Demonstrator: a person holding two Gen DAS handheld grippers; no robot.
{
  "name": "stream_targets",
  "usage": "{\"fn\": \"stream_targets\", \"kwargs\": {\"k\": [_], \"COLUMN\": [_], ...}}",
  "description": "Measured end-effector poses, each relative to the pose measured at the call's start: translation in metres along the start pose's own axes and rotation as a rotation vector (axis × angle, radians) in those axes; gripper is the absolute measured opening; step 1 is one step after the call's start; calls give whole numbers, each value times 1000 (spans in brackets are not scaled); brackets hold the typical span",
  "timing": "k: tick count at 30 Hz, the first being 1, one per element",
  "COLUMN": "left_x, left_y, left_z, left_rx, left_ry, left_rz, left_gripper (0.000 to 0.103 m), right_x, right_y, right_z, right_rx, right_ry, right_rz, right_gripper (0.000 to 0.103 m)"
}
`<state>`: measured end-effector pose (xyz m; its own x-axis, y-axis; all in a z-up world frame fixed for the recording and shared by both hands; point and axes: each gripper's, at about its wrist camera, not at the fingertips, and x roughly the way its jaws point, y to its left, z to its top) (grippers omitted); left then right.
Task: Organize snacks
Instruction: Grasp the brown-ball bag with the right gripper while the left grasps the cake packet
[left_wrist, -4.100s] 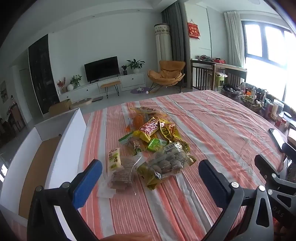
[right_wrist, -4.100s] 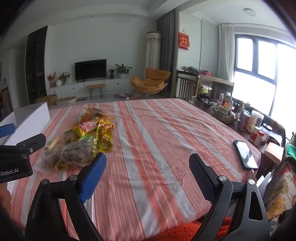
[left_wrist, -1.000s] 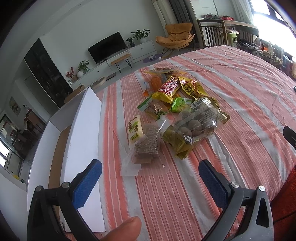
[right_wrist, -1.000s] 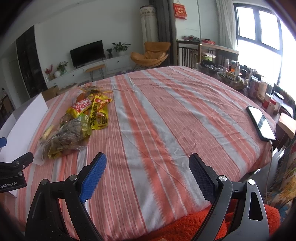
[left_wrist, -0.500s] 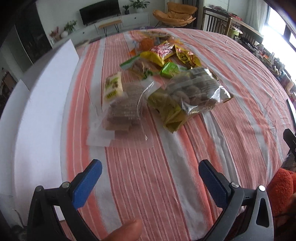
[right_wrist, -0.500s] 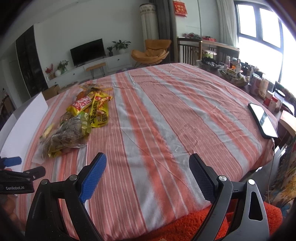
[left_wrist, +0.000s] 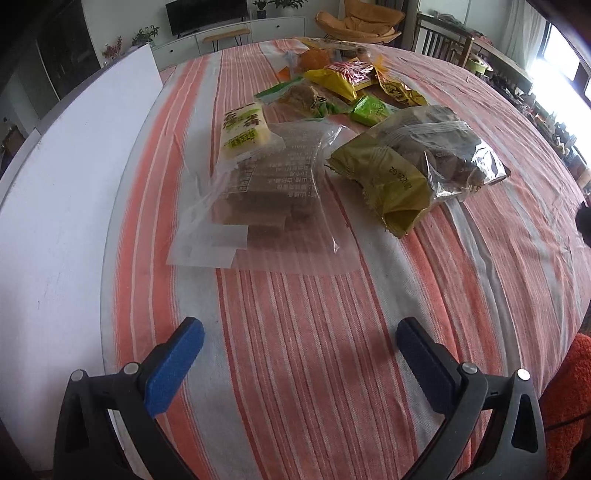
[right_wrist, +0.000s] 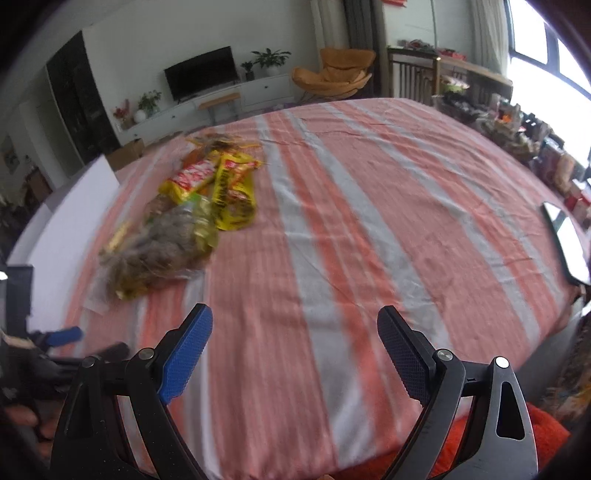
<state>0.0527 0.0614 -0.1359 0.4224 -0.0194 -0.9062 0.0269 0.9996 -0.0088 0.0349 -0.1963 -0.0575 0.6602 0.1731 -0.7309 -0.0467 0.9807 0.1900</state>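
Striped tabletop (left_wrist: 332, 350) carrying a white box (left_wrist: 66, 184) along its left edge and a snack pile (left_wrist: 332, 147) beside it. Left gripper (left_wrist: 299, 345) and right gripper (right_wrist: 295, 332), jaws spread wide and empty, hover short of the pile.

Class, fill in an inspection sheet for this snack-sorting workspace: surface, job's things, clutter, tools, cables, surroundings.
Surface: striped tablecloth, orange and grey, covering the table.
Job's things: loose snack pile; clear bag of brown bars nearest, olive bag of round snacks beside it, red and yellow packet farther back; white box along the left edge.
Clutter: phone near the right edge.
Tools: left tool open, empty, short of the pile; right tool open, empty, over bare cloth.
Cables: nothing seen.
Surroundings: television, orange chair, window.
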Motion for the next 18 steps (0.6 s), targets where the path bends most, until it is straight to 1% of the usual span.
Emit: {"fn": "stream_targets", "kwargs": {"k": [1,2,5,7,9,10,11,12,13,15,16,17,18], "left_x": [0,0,-2,-3,-5,-6,-7,-7,-8,-10,-10,-9,-8], "left_y": [1,1,1,2,3,4,5,6,6,7,7,6,6], "left_z": [0,0,-5,-9,-12,-13,-14,-16,-18,-20,-19,-18,-15], "left_rx": [2,5,10,26,53,71,85,98,110,118,116,113,109], "left_ry": [-3,-9,-48,-73,-83,-86,-91,-97,-106,-118,-115,-107,-89], "left_rz": [-1,-2,-5,-14,-29,-39,-47,-56,-63,-69,-69,-66,-64], "left_gripper": [103,103,103,103,103,103,103,103,103,103,103,103,103], "right_x": [4,10,33,58,86,98,101,97,92,80,73,61,52], "right_y": [9,24,75,106,128,132,133,127,118,92,83,69,59], "right_z": [10,23,53,63,61,56,50,46,43,42,43,43,43], "right_rx": [0,-26,-148,-223,-308,-348,-403,-431,-442,-432,-420,-384,-337], "right_ry": [-1,0,-1,30,101,133,127,105,82,32,7,-28,-52], "right_rz": [42,72,141,133,127,102,49,49,18,-158,-215,-233,-209], "right_gripper": [93,93,93,93,93,94,93,93,93,93,93,93,93]}}
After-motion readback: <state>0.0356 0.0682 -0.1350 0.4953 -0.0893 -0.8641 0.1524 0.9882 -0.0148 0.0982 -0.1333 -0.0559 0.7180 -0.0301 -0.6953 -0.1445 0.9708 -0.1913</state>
